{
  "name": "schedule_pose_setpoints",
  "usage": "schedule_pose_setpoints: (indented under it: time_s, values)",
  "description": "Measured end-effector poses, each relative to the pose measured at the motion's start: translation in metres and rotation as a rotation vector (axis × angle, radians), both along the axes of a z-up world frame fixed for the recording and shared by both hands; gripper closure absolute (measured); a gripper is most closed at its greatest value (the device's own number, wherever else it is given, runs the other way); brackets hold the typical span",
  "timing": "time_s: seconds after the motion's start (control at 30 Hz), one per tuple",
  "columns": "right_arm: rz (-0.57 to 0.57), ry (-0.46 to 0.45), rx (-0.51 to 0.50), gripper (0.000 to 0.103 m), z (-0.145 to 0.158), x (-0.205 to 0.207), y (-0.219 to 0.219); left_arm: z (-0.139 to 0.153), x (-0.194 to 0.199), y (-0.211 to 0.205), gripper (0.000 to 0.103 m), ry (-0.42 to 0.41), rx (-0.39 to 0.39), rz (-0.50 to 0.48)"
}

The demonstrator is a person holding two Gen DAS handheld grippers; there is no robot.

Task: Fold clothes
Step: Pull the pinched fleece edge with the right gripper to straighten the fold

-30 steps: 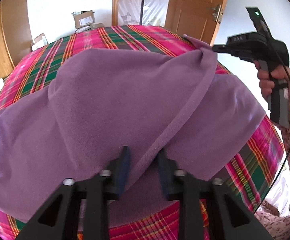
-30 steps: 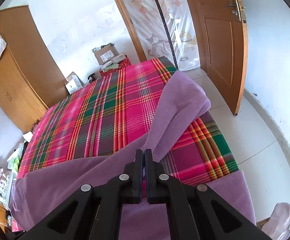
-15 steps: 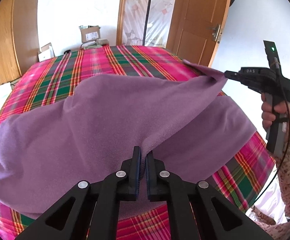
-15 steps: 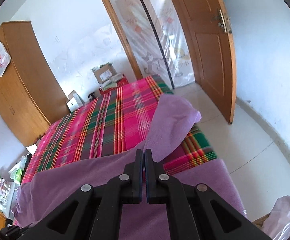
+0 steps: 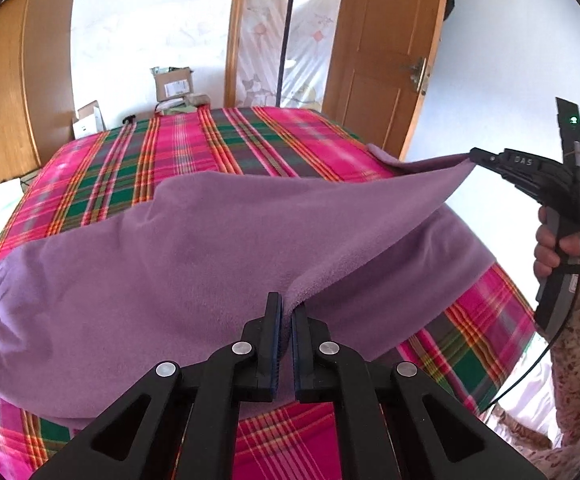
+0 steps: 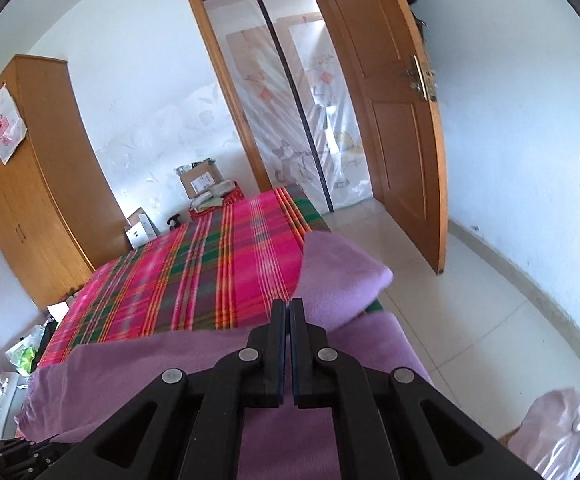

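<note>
Both grippers are clenched on the purple garment (image 5: 194, 256): the left gripper (image 5: 286, 312) pinches a fold at its near edge, and the right gripper (image 5: 472, 156) grips a far corner, stretching the cloth taut between them above the plaid bedspread (image 5: 218, 148). Most of the garment lies across the bed's near end. In the right wrist view, the right gripper (image 6: 286, 308) appears to pinch only a thin edge.

A home bedroom: a bed under a pink plaid cover (image 5: 194, 152), a tall wooden wardrobe (image 6: 30, 216), an open wooden door (image 6: 394, 120) and cardboard boxes (image 6: 200, 178) against the wall.
</note>
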State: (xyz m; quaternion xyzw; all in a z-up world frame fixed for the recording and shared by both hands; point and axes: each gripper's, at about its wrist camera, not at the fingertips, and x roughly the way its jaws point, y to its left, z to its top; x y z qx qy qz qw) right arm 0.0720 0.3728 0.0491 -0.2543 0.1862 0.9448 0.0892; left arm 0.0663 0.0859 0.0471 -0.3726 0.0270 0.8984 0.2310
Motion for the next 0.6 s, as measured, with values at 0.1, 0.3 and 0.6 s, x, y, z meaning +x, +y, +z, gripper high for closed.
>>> schedule_pose_setpoints:
  time_s: [0.1, 0.3, 0.6]
  values:
    - [-0.012, -0.026, 0.007, 0.101, -0.012, 0.010, 0.001, -0.007, 0.003, 0.002, 0.098, -0.019, -0.012, -0.008]
    - [-0.029, -0.069, -0.018, 0.101, -0.033, 0.021, 0.007, -0.017, 0.011, 0.003, 0.098, -0.044, -0.034, -0.019]
    - [-0.039, -0.103, -0.016, 0.101, -0.050, 0.034, 0.007, -0.028, 0.014, 0.002, 0.098, -0.079, -0.035, -0.008]
